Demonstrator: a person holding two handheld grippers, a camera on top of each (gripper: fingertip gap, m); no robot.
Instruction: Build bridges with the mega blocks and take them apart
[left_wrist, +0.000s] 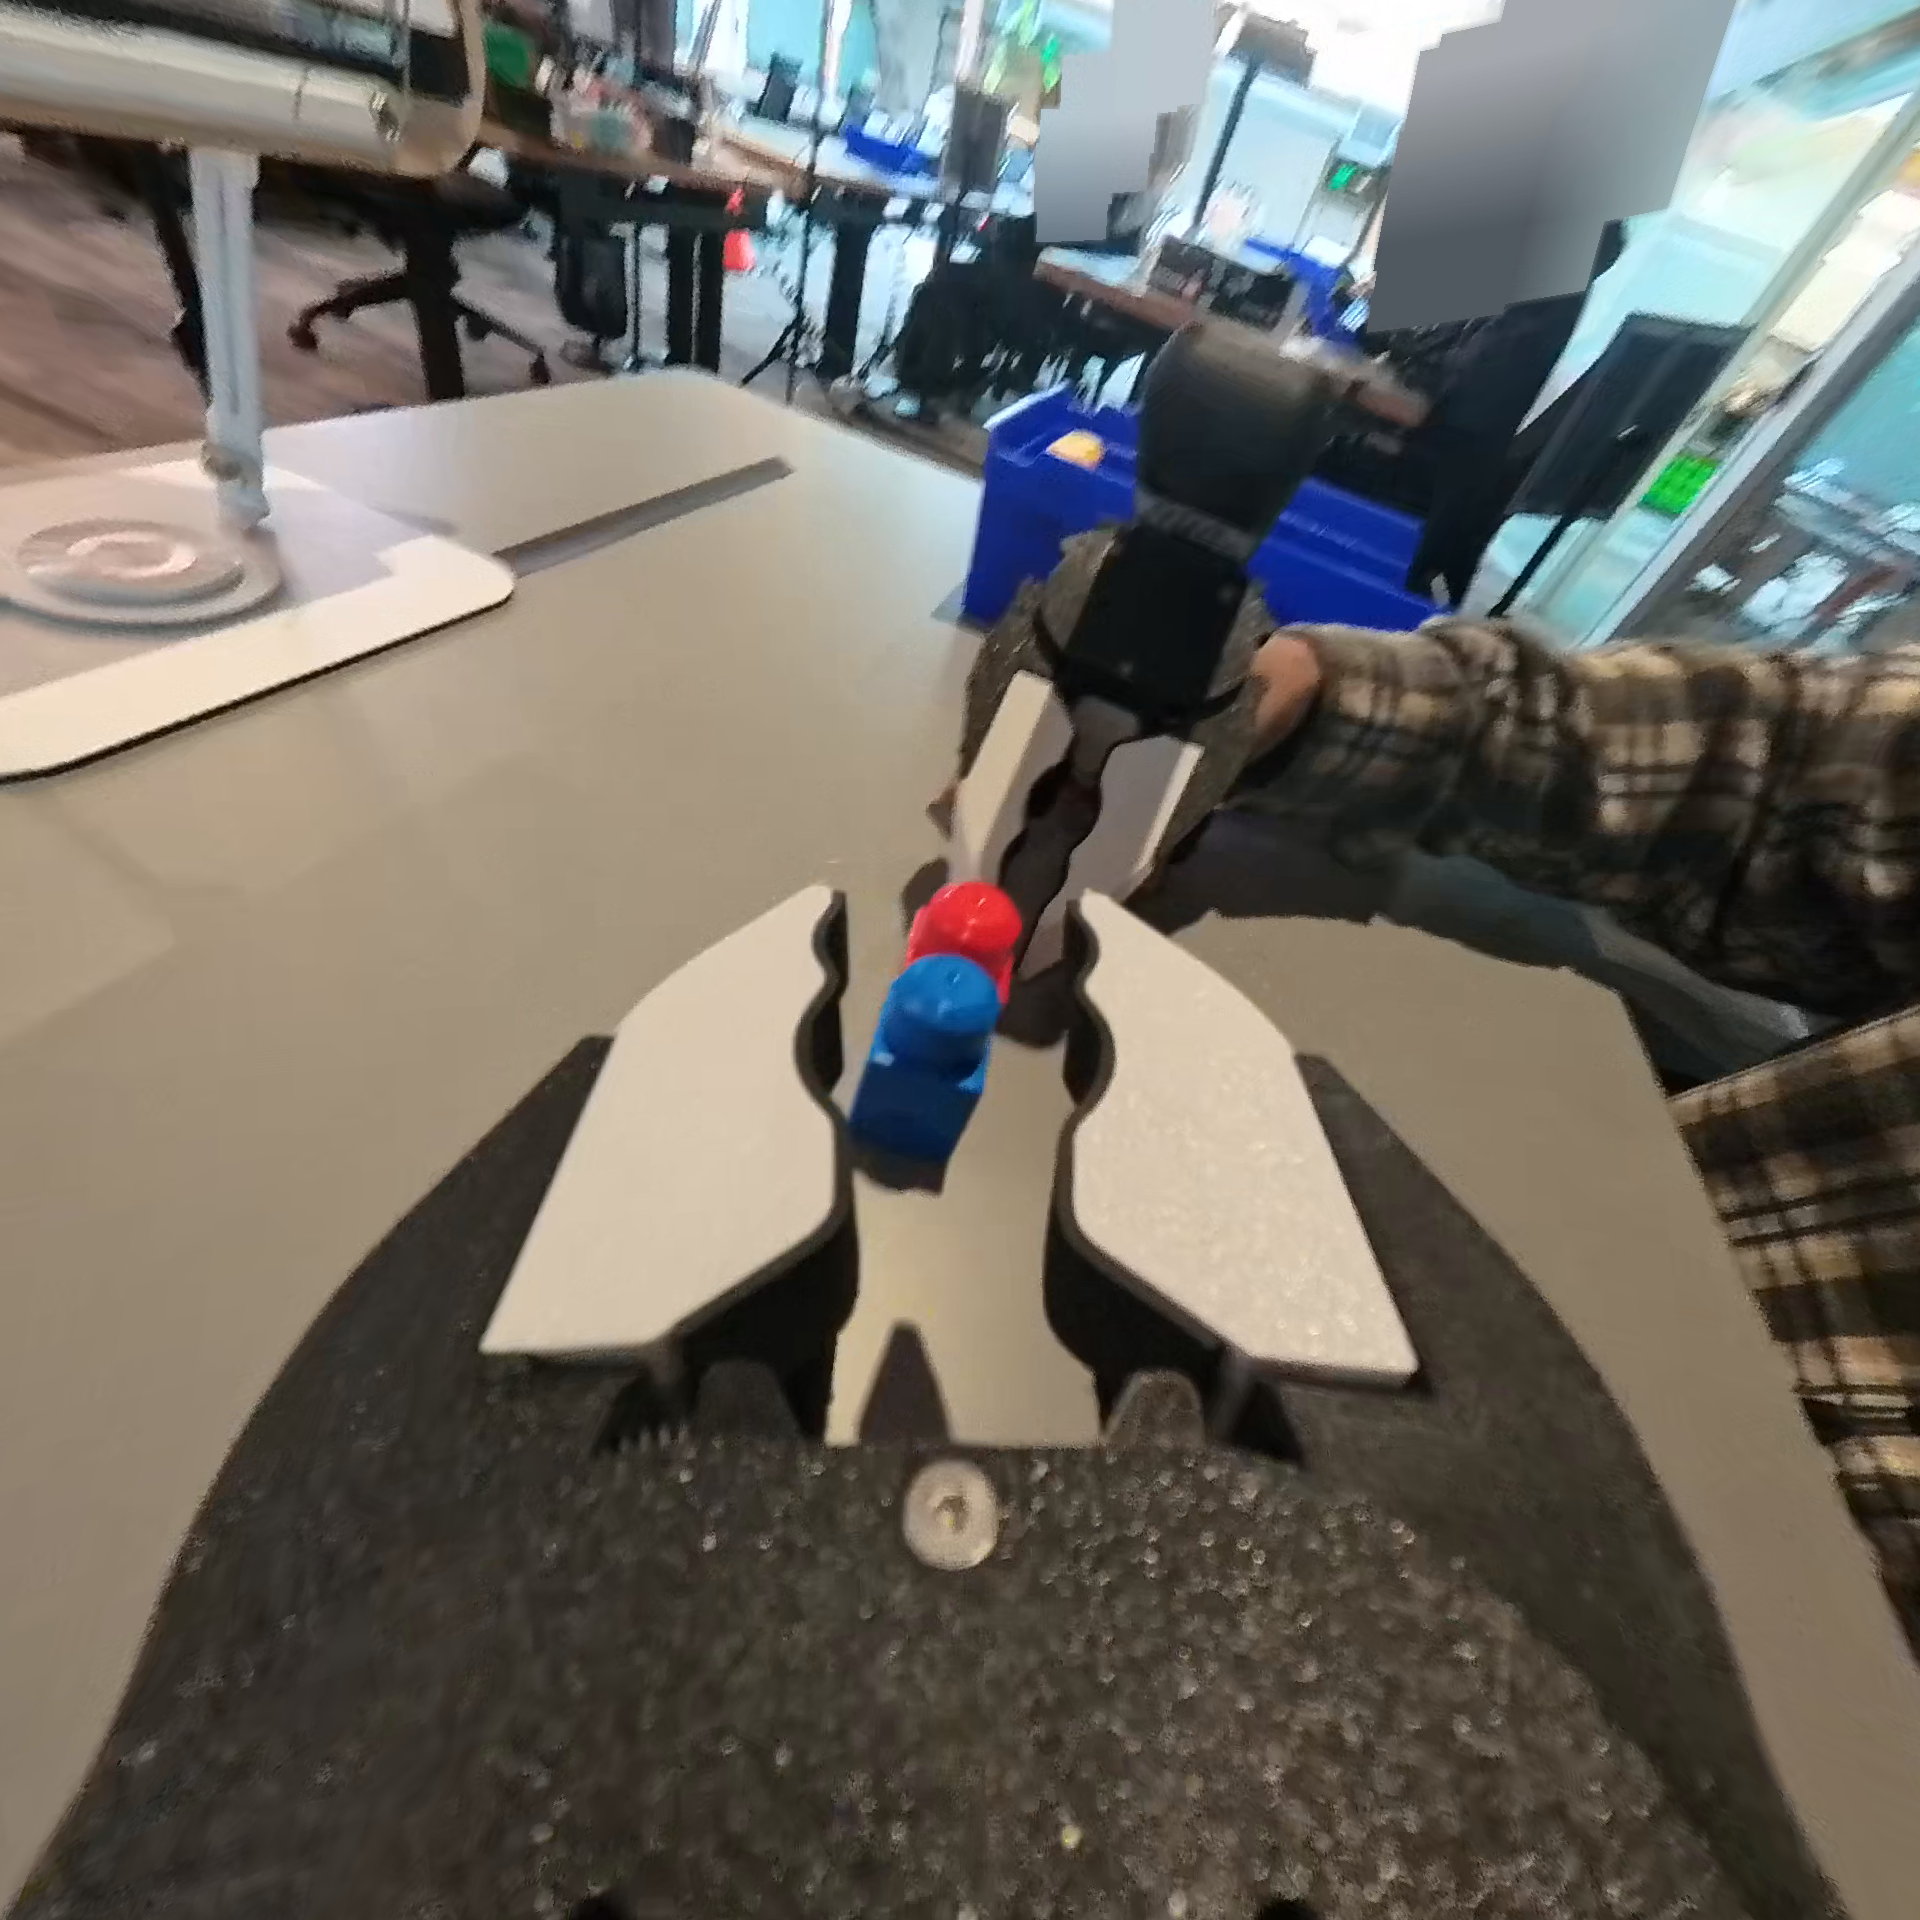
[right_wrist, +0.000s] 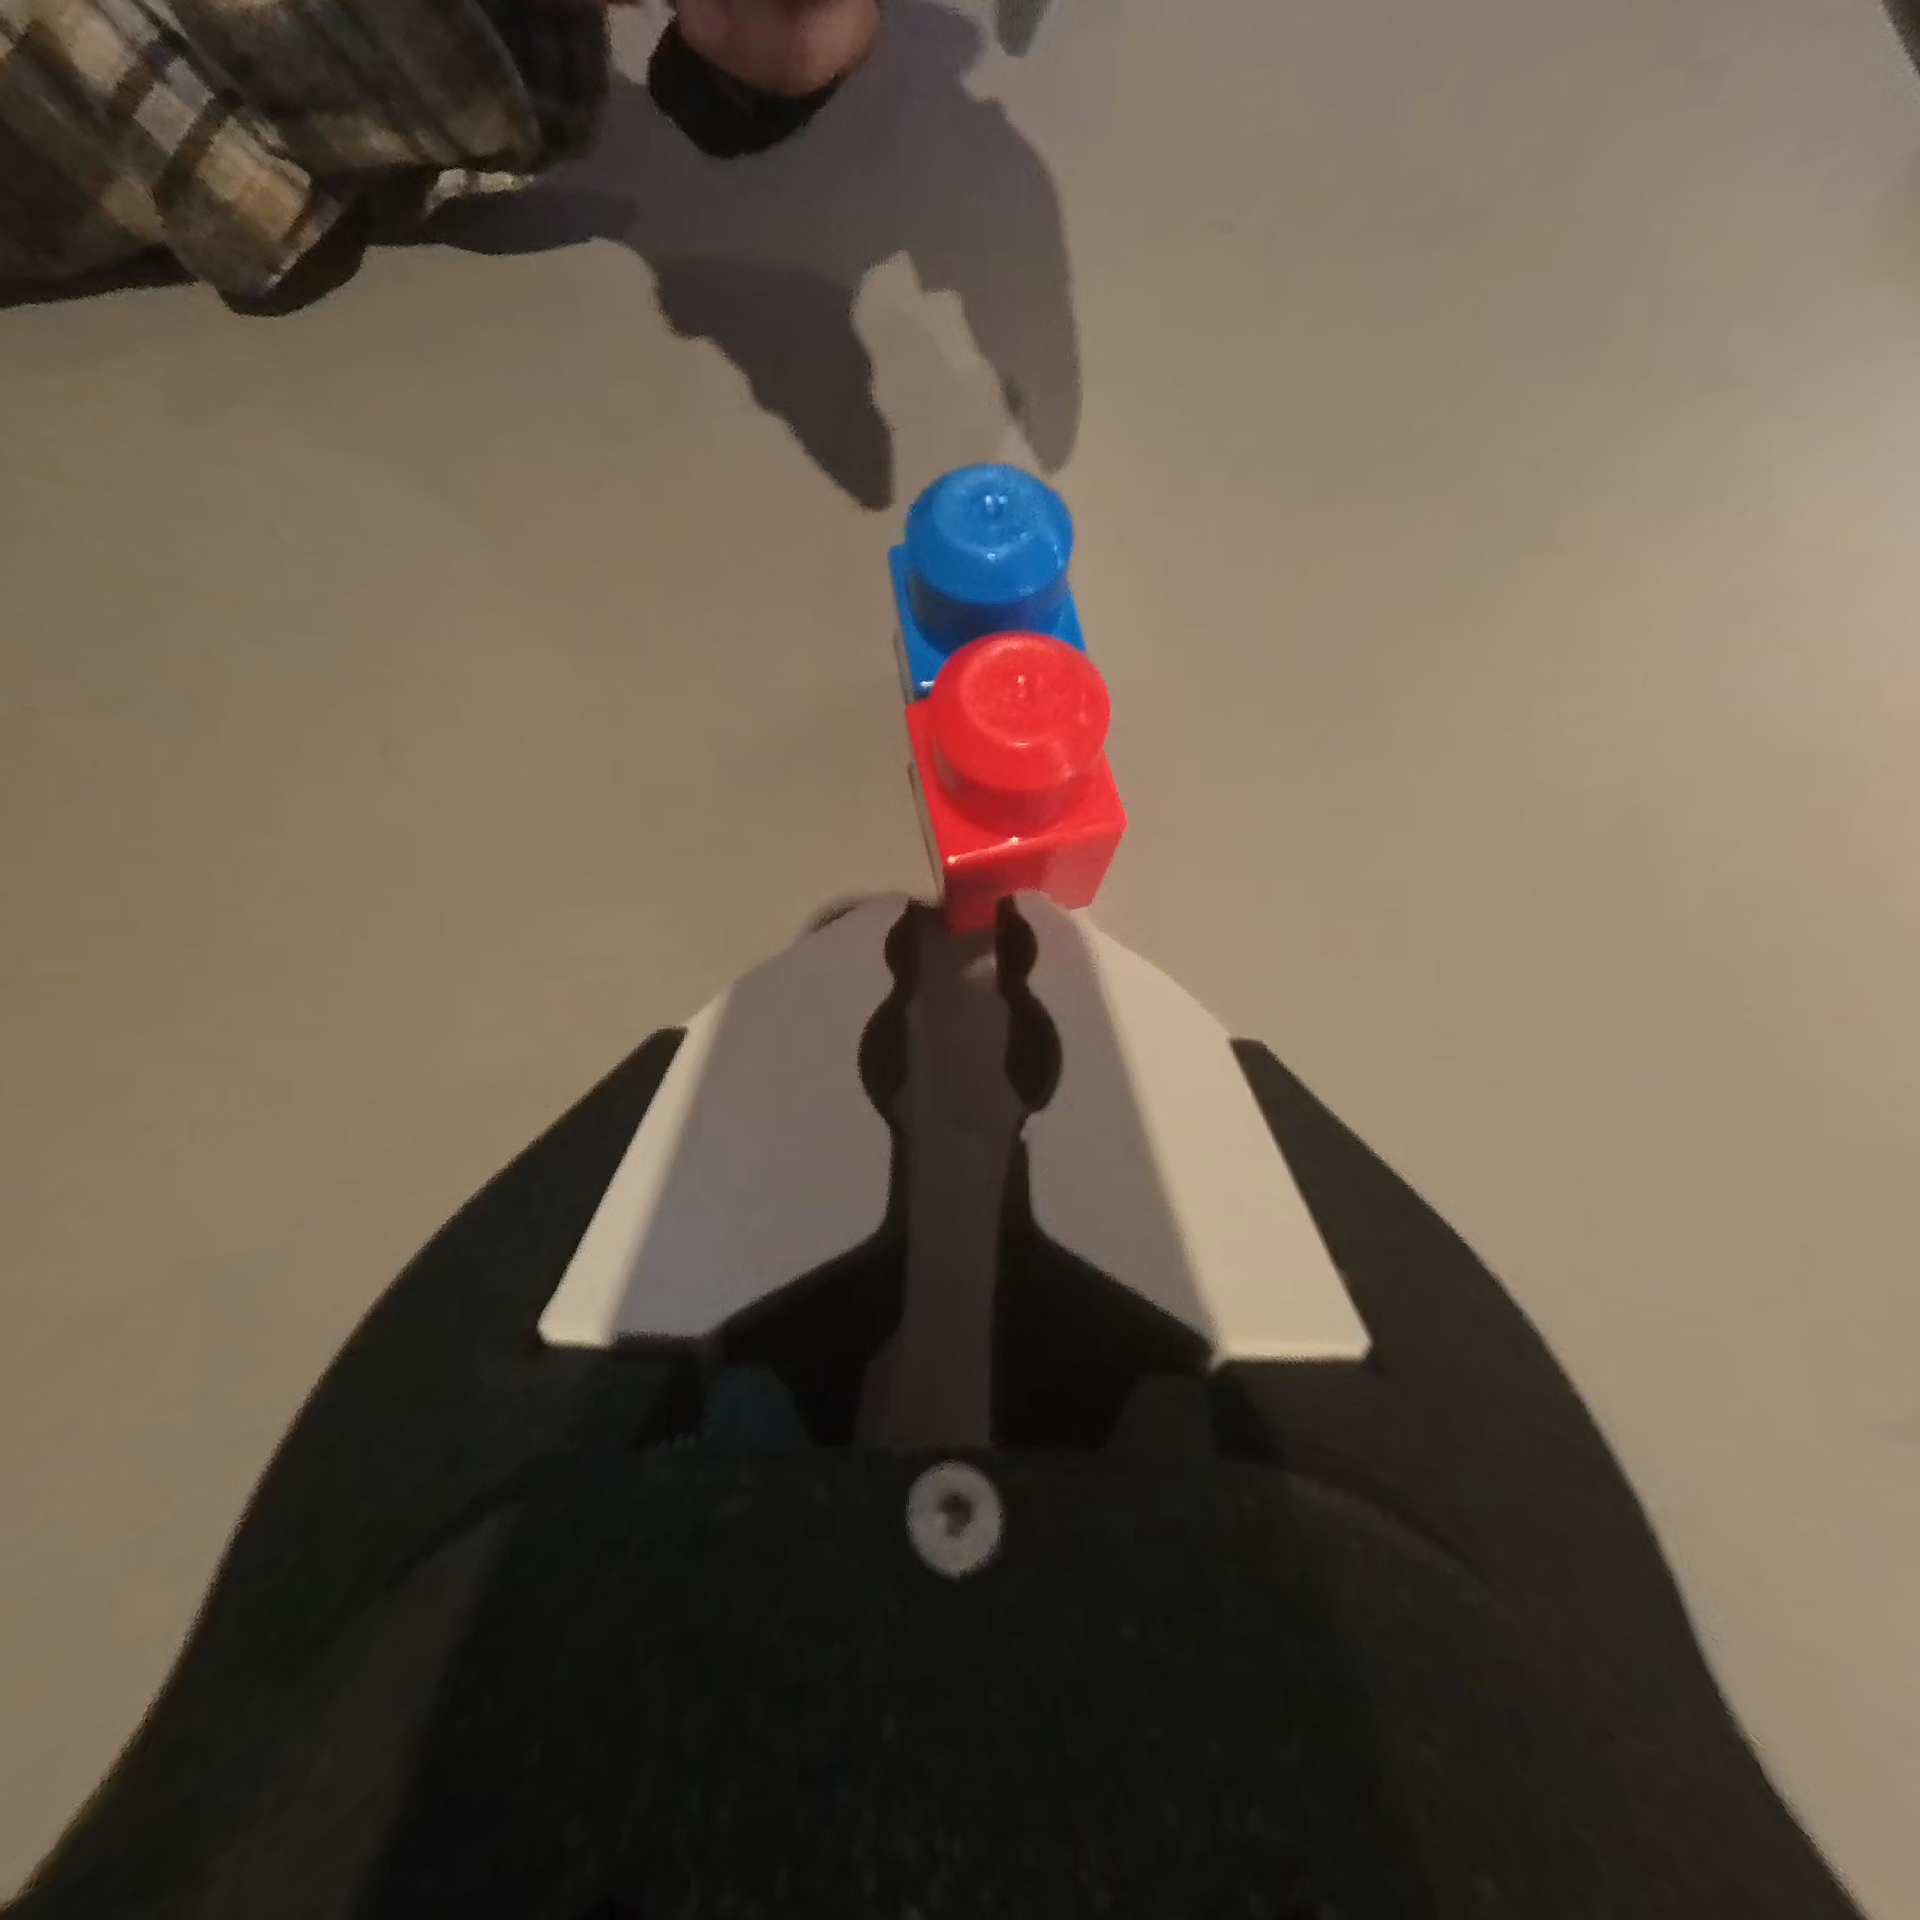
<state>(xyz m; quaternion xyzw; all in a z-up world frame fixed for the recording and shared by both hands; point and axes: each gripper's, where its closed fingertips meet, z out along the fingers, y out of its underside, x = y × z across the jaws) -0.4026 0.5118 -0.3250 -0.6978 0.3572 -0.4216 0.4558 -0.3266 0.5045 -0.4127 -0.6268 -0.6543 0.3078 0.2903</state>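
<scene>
Fingers of the left gripper (left_wrist: 956, 1023) stood wide apart on either side of the blue block (left_wrist: 923, 1060), not touching it. The right gripper (right_wrist: 966, 920) was nearly closed, holding nothing, its tips right at the red block (right_wrist: 1023, 774). The 2 single-stud blocks sat side by side, touching, on the grey table (right_wrist: 416, 675). A plaid sleeve (left_wrist: 1579, 769) reached in behind
</scene>
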